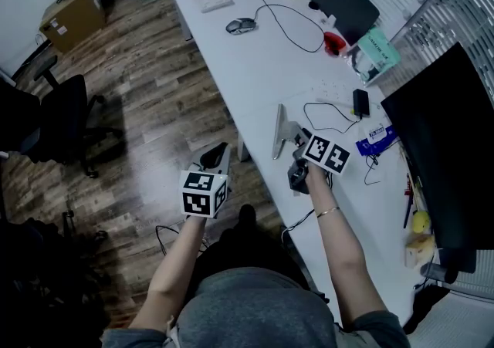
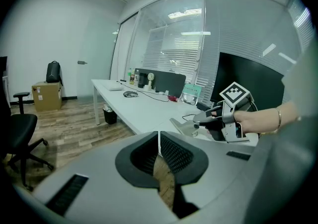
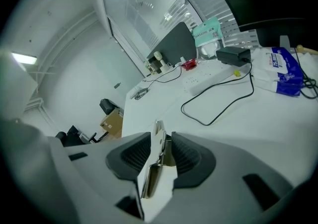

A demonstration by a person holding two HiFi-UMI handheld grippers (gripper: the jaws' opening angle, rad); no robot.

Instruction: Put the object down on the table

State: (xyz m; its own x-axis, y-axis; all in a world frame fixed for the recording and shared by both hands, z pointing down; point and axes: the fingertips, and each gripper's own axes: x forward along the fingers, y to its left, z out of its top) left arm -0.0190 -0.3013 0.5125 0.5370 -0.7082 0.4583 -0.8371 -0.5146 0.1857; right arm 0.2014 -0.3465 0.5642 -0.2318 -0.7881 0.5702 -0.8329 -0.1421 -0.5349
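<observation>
Over the white table, the right gripper has wide jaws around a metal bracket (pads not pressing); the left gripper is closed, empty.

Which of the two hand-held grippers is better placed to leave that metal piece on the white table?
The right hand-held gripper: it is over the table with the metal piece between its open jaws. The left hand-held gripper hangs over the floor, jaws together, empty.
</observation>
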